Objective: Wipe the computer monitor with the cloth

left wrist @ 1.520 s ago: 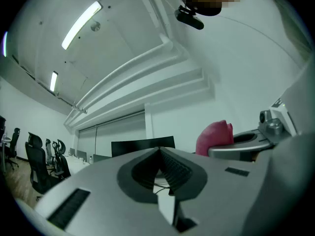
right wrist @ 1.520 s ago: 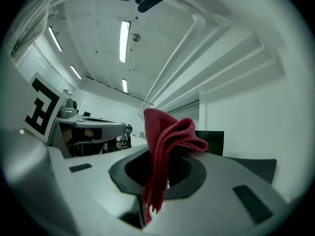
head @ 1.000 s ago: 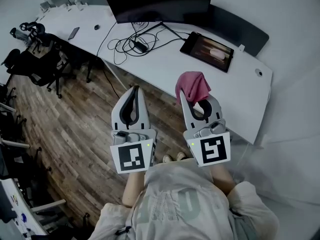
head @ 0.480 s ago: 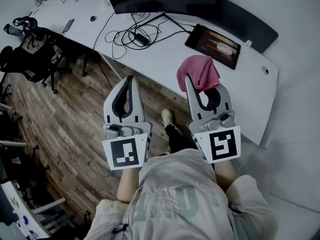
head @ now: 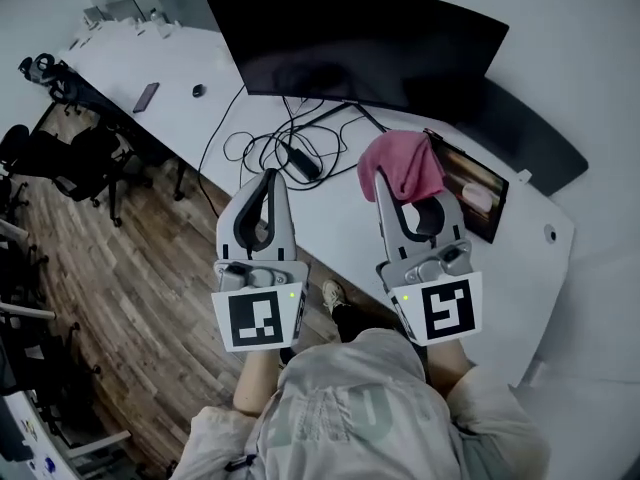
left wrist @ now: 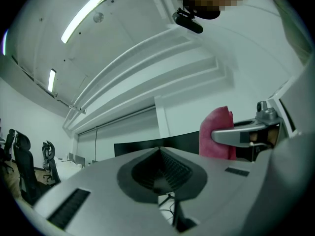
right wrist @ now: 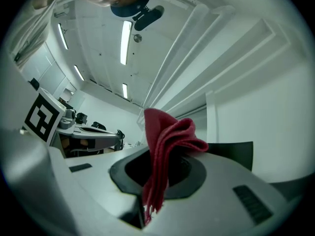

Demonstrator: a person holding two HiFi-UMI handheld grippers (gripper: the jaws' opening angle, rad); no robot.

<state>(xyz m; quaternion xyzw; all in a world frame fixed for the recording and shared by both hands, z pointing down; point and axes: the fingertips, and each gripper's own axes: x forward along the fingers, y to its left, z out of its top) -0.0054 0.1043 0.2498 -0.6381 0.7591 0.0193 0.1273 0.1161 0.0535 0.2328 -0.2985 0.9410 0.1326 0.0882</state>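
A wide black monitor stands at the back of the white desk, its screen dark. My right gripper is shut on a pink cloth, which bunches up above its tips in front of the screen's right half. In the right gripper view the cloth hangs folded between the jaws, with the monitor behind. My left gripper is shut with nothing in it, held over the desk's near edge. In the left gripper view the cloth and the monitor show beyond the jaws.
Tangled black cables and a power brick lie under the monitor. A tablet rests at the right, partly behind the cloth. A phone and a mouse sit at the left. Office chairs stand on the wooden floor.
The view has closed in on the desk: the monitor now fills the top of the frame. Both grippers sit over the desk's edge, the right still holding the cloth.
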